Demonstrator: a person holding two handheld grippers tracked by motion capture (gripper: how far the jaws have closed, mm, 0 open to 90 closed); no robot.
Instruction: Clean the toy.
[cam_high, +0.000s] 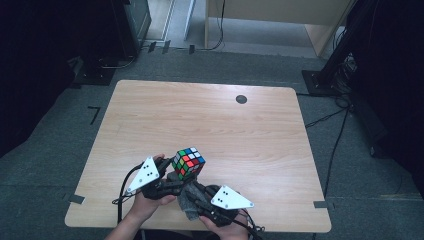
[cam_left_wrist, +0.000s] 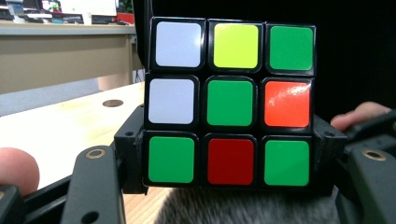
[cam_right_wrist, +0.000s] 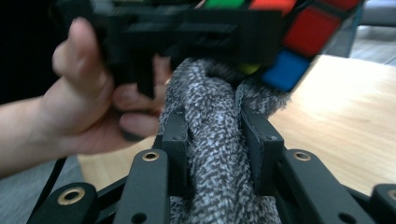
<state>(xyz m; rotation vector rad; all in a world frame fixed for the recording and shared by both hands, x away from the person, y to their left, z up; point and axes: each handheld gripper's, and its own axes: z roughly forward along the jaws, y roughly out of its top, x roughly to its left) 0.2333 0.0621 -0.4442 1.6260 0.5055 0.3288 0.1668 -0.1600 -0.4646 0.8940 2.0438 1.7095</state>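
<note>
Your left tongs are clamped on the puzzle cube above the surface's near edge; your right tongs pinch the grey cloth against its underside.

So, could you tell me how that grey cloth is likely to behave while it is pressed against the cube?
The grey cloth is probably floppy: it bunches into a rope-like fold between the right gripper jaws. Its fuzzy knit probably grips rather than slides on the cube. It looks light, so it will likely bend under the cube instead of pushing it out of the left gripper.
</note>
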